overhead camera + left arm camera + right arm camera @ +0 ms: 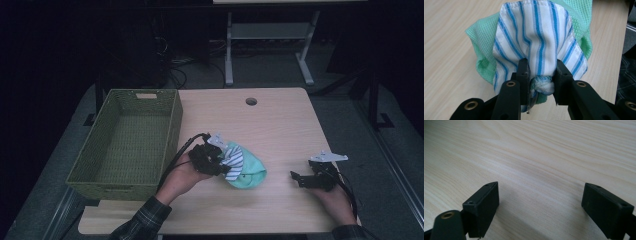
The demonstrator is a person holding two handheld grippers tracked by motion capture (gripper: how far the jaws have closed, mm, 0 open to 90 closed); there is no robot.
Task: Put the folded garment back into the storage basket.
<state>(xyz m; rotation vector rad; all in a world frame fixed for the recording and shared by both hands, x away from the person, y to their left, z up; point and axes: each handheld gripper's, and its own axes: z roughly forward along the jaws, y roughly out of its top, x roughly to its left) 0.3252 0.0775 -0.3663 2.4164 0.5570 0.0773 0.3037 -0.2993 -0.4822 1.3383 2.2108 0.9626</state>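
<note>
Fingers (524,75) of the left gripper (540,75) pinch only the striped cloth (534,32); the green cloth (252,172) probably isn't clamped and may drop short of the basket (90,177). Right gripper (540,202) gapes empty.

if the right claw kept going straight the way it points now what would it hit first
Probably nothing close. The right claw, open and empty, points left across the bare table. Farther along that line lies the green cloth bundle held by the left claw, though depth is hard to judge.
</note>
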